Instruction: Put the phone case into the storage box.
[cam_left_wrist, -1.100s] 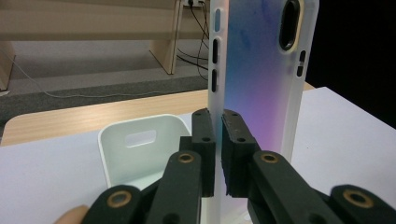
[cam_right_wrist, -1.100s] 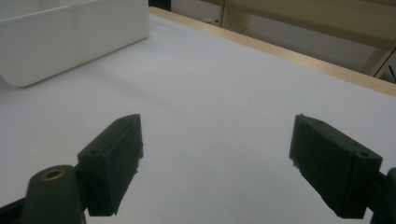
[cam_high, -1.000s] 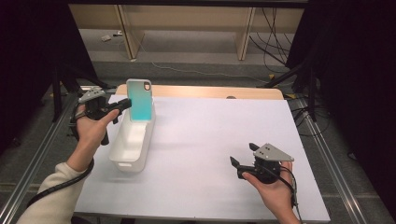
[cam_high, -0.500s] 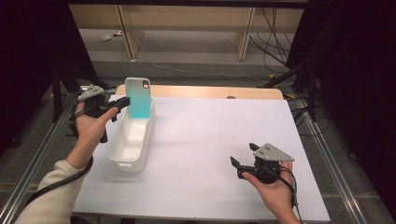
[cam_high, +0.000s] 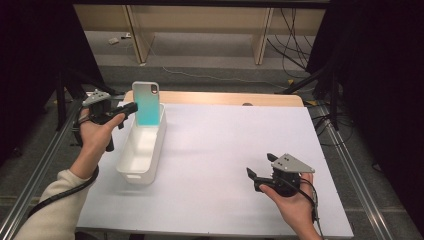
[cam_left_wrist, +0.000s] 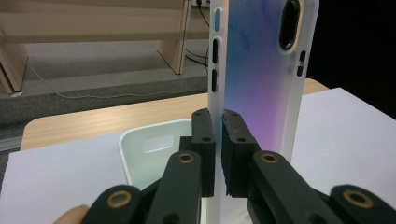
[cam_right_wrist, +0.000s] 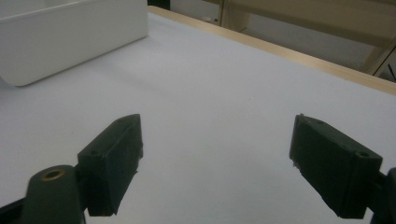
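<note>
A translucent phone case (cam_high: 148, 103) with a teal-to-purple tint stands upright over the far end of a white bin (cam_high: 131, 168). My left gripper (cam_high: 131, 107) is shut on the case's edge; in the left gripper view the two pads (cam_left_wrist: 236, 144) pinch the case (cam_left_wrist: 261, 70) near its side cut-outs, with the bin (cam_left_wrist: 127, 140) below. My right gripper (cam_high: 259, 169) rests low over the white table sheet at the front right, its jaws wide open around nothing (cam_right_wrist: 217, 161).
The white sheet (cam_high: 235, 135) covers a wooden table whose far edge (cam_high: 225, 98) shows. Metal rails run along both sides. Wooden shelf legs and cables lie on the floor beyond. The bin's side (cam_right_wrist: 70, 37) shows far off in the right gripper view.
</note>
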